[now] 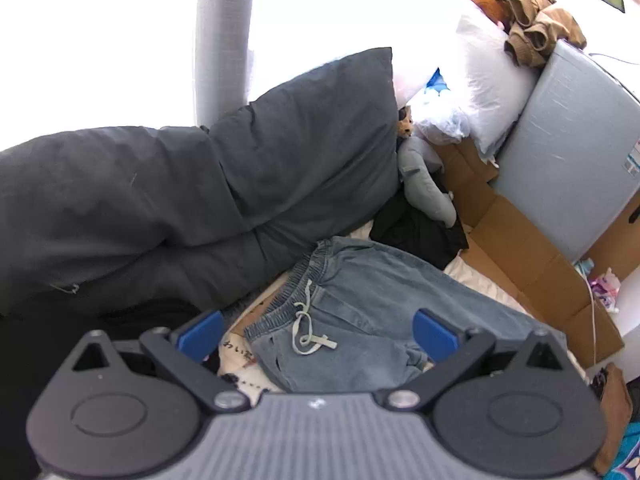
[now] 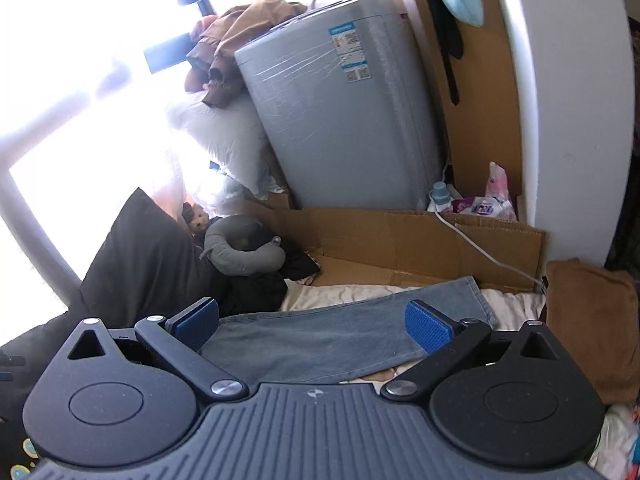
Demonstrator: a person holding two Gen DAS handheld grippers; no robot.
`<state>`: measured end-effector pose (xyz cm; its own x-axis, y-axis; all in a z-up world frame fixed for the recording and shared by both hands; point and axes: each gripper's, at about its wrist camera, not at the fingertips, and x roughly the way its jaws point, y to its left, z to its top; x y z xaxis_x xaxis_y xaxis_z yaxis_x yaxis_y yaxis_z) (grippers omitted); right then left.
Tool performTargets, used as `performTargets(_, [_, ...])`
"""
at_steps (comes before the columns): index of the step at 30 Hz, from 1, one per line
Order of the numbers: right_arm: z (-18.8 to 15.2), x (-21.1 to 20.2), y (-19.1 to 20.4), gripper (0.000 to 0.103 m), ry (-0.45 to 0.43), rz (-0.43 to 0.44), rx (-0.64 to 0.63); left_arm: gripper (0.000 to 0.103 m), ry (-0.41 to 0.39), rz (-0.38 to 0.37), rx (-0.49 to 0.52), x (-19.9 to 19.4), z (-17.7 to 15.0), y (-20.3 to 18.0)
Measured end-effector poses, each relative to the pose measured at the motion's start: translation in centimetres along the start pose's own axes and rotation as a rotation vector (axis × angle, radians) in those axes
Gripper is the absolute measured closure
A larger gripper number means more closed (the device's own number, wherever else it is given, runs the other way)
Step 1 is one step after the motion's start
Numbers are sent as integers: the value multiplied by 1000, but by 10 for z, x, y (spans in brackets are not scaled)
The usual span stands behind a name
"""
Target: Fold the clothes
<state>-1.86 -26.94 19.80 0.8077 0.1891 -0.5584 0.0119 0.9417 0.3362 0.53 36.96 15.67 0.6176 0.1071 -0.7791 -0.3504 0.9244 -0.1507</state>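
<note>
A pair of light blue jeans (image 1: 372,300) with an elastic waistband and a pale drawstring (image 1: 306,330) lies flat on a cream bedsheet (image 2: 332,294). In the left wrist view my left gripper (image 1: 318,334) is open and empty, hovering just above the waist end. In the right wrist view the jeans' leg (image 2: 340,332) stretches to the right, its hem near the cardboard. My right gripper (image 2: 312,326) is open and empty, just above the leg.
Dark grey pillows (image 1: 200,184) lie to the left. A grey neck pillow (image 2: 240,248) and black clothing (image 1: 420,232) sit behind the jeans. Flattened cardboard (image 2: 400,240) and a grey appliance (image 2: 340,108) stand at the back. A brown folded garment (image 2: 592,320) lies at right.
</note>
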Motion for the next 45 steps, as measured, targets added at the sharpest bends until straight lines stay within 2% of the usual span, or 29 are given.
performTargets(3, [-17, 0, 0, 1, -13, -46, 14, 1, -25, -10, 27, -4, -6, 0])
performTargets(5, [-30, 2, 1, 1, -7, -66, 27, 1, -26, -45, 47, 0, -10, -1])
performTargets(11, [-65, 7, 3, 1, 18, -124, 12, 1, -4, -70, 59, 42, -25, -4])
performTargets(15, [-90, 15, -4, 1, 44, -164, 33, 1, 54, -90, 41, 80, -43, -6])
performTargets(21, [-133, 28, -11, 2, 112, -212, 68, 1, 135, -130, 74, 134, -70, -19])
performTargets(24, [-151, 39, -11, 2, 142, -216, 76, 3, 156, -143, 85, 153, -79, -23])
performTargets(28, [-177, 66, -18, 3, 177, -196, 97, 5, 202, -154, 38, 173, -91, -24])
performTargets(31, [-200, 89, -27, 7, 195, -175, 125, 5, 232, -133, 40, 184, -102, -28])
performTargets(34, [-226, 106, -41, 18, 220, -145, 196, 8, 285, -115, 30, 196, -112, -30])
performTargets(38, [-258, 127, -55, 32, 278, -126, 211, 8, 299, -96, 26, 201, -121, -35])
performTargets(45, [-307, 168, -89, 37, 376, -127, 259, 9, 306, -92, -41, 211, -147, -30])
